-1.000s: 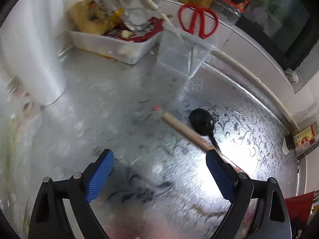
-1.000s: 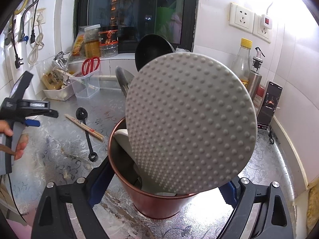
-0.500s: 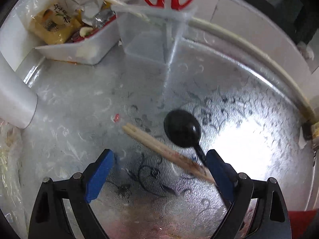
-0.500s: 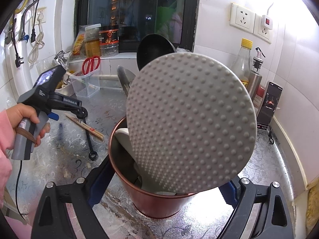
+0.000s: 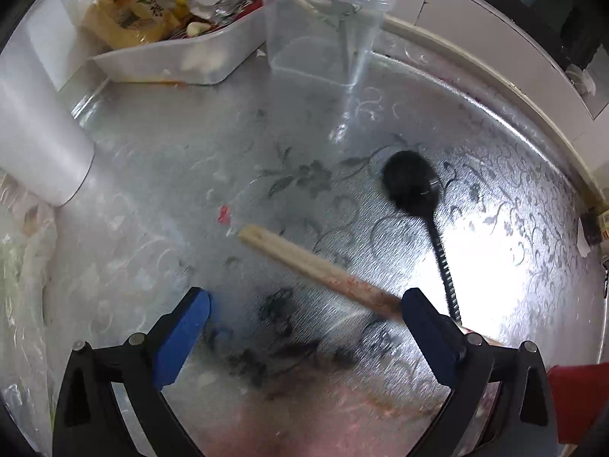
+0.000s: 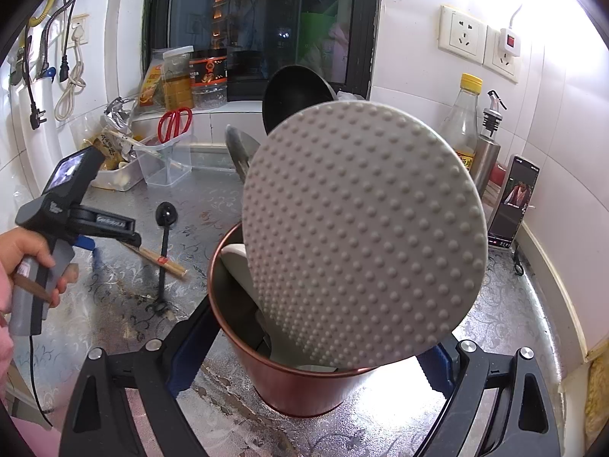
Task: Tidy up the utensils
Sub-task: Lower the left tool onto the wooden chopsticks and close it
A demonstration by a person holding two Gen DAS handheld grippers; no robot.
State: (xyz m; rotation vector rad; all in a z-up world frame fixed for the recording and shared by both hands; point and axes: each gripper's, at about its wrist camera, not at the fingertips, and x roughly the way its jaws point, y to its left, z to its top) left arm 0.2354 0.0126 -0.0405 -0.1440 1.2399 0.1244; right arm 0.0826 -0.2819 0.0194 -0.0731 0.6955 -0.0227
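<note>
The chopsticks [image 5: 316, 262] are found lying flat on the patterned countertop [image 5: 190, 160], just beside a black spoon [image 5: 411, 184], toward the counter's middle. The left gripper [image 5: 304, 308] is held above them, its jaws opening, one end of the chopsticks passing under its right finger; nothing is gripped. The right gripper [image 6: 304, 358] is clamped on a copper utensil holder [image 6: 300, 384] containing a dotted grey paddle [image 6: 361, 232].

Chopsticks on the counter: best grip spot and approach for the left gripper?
Grip the chopsticks near mid-length, coming from above with the fingers straddling them across their length. They lie flat, side by side, so a crosswise pinch catches both. Keep toward the pale end, away from the black spoon handle alongside. The left gripper is opening, nothing between its fingers.
</note>
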